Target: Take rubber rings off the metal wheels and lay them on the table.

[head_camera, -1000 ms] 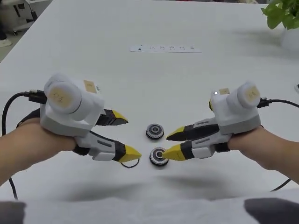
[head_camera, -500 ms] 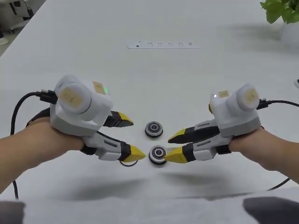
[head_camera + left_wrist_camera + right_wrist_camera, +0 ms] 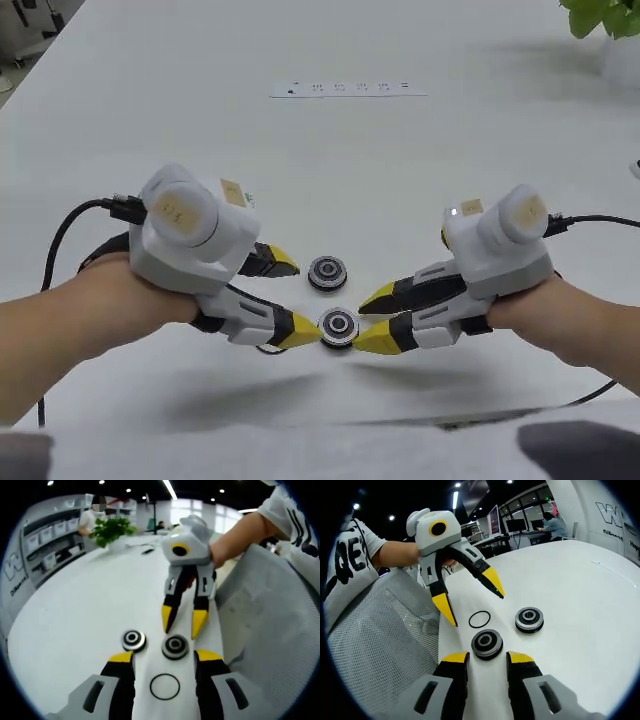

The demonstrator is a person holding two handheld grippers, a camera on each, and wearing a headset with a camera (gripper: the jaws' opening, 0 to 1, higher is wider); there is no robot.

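Two metal wheels [image 3: 338, 325] [image 3: 327, 272] sit on the white table [image 3: 180, 110], close together near its front edge. One loose rubber ring [image 3: 164, 686] lies flat on the table just beside the nearer wheel, on the left gripper's side, apart from both wheels. Whether either wheel still wears a ring cannot be made out.

The left gripper [image 3: 290, 298] has its jaws spread wide and grips nothing. Its lower yellow tip sits right at the near wheel's left edge, and the loose ring lies under that jaw.

The right gripper [image 3: 362, 322] faces it from the other side, jaws parted and empty. In its own view the near wheel [image 3: 487, 644] sits just ahead of the gap between the tips; contact cannot be judged.

Farther back lie a white power strip [image 3: 348, 89] and — at the far right corner — a leafy plant [image 3: 600, 18].
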